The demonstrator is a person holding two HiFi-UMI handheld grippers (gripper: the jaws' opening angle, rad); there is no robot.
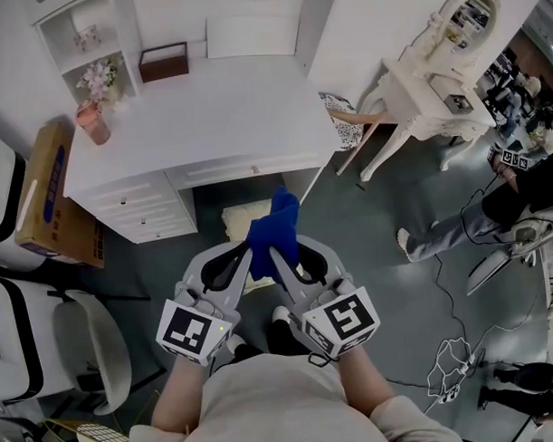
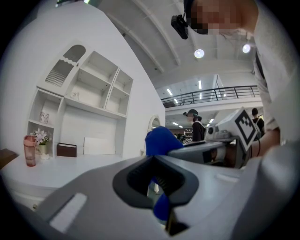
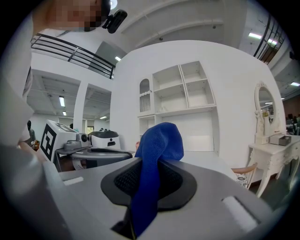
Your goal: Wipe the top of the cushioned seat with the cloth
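A blue cloth [image 1: 277, 226] hangs bunched between my two grippers, held up in front of the person's body. My right gripper [image 1: 277, 257] is shut on it: in the right gripper view the blue cloth [image 3: 157, 143] runs down through the closed jaws of my right gripper [image 3: 151, 164]. Right beside it, my left gripper [image 1: 249, 260] also pinches the cloth, and a strip of blue cloth [image 2: 161, 207] shows between the closed jaws of my left gripper [image 2: 157, 164]. The cream cushioned seat [image 1: 241, 217] stands on the floor beyond the grippers, half under the desk and partly hidden by the cloth.
A white desk [image 1: 209, 118] with drawers stands ahead, with a pink bottle [image 1: 94, 124] on it. A cardboard box [image 1: 49, 192] and a white chair [image 1: 95, 351] are at the left. A white vanity table [image 1: 435, 88], a person [image 1: 480, 219] and floor cables [image 1: 449, 368] are at the right.
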